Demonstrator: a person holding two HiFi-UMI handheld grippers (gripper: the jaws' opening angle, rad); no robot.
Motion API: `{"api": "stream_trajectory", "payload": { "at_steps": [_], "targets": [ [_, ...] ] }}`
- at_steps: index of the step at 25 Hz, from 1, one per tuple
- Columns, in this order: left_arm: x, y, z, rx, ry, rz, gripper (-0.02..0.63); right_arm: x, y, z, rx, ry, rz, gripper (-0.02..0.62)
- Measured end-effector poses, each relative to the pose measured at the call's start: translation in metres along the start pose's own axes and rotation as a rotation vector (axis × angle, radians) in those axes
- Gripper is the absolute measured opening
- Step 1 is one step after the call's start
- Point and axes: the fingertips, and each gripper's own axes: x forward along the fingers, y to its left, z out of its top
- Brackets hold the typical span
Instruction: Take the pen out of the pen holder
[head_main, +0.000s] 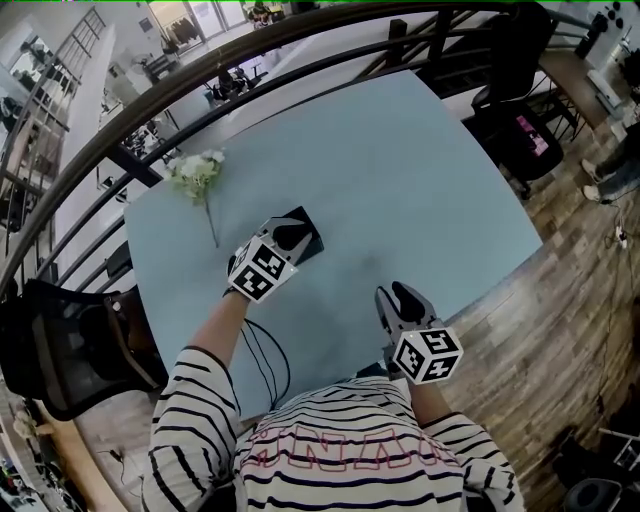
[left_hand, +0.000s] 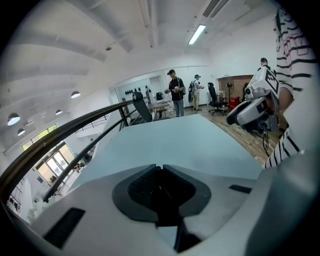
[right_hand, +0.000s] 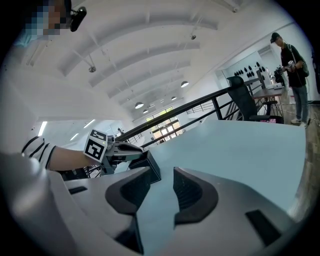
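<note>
The fingers of the left gripper (head_main: 289, 236) are being pressed together right at the pen holder (head_main: 314, 243), at 10 o'clock from the right gripper (head_main: 398, 298), whose fingers are being held spread; the pen cannot be made out.

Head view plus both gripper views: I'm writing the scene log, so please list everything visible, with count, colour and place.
table: one, light blue, centre
pen holder: one, black, on table, left of centre
flower sprig: one, white, table's left part
railing: one, dark, beyond table
side chair: one, black, left of table
office chair: one, black, past table's far right corner
cable: one, black, table's near edge
bystanders: at least three, dark clothes, far room
striped shirt: one, white and black, bottom
left gripper: one, grey, jaws together at pen holder, grip contents unclear
right gripper: one, grey, jaws apart over table, empty
</note>
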Motion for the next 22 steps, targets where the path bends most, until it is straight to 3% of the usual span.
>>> {"api": "stream_trajectory", "payload": {
  "at_steps": [6,22],
  "targets": [
    [-0.025,0.004,0.01,-0.051,-0.08,0.042,0.058,-0.009,0.015,-0.002,-0.001,-0.02,-0.009,0.152],
    [-0.137,0.005,0.033,-0.078,-0.314,0.155,0.057,-0.038,0.076,-0.008,-0.037,-0.096,-0.046,0.151]
  ]
}}
